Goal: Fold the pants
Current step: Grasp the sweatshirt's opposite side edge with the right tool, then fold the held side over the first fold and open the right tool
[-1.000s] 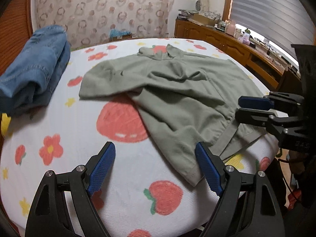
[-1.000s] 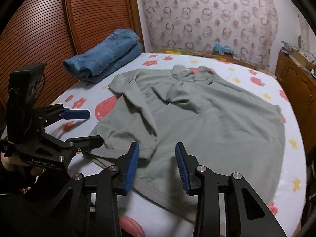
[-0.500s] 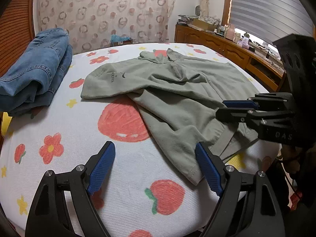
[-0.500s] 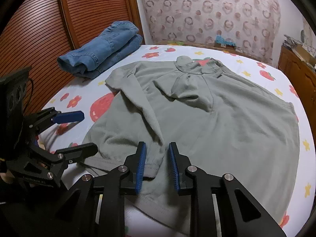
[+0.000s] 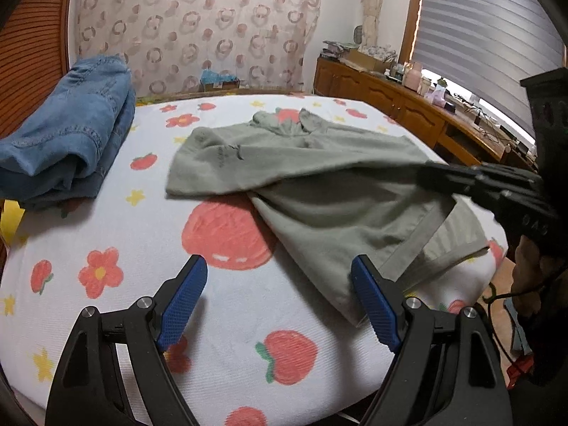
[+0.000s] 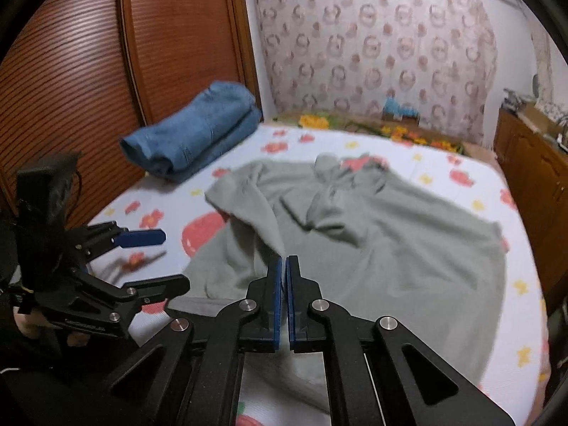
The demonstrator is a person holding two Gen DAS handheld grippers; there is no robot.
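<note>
A grey-green garment (image 5: 337,195) (image 6: 390,248) lies spread on the bed (image 5: 106,220) with a strawberry and flower sheet. My right gripper (image 6: 284,262) is shut on a fold of this garment near its near edge, and the cloth rises in a ridge to the pads. In the left wrist view the right gripper (image 5: 426,170) comes in from the right with cloth draped around its tips. My left gripper (image 5: 278,266) (image 6: 167,259) stands open over the bare sheet near the bed's front edge. The garment's hem corner lies beside its right finger, with nothing between the pads.
Folded blue jeans (image 5: 71,142) (image 6: 198,135) lie at the bed's far left, against louvred wooden doors (image 6: 71,88). A wooden sideboard (image 5: 408,106) with clutter runs along the right under a window blind (image 5: 479,28). A person's hand (image 5: 529,259) holds the right gripper.
The right gripper's jaws closed from apart to together on the garment's fold and rose a little, lifting the cloth's near edge. The left gripper kept still and open.
</note>
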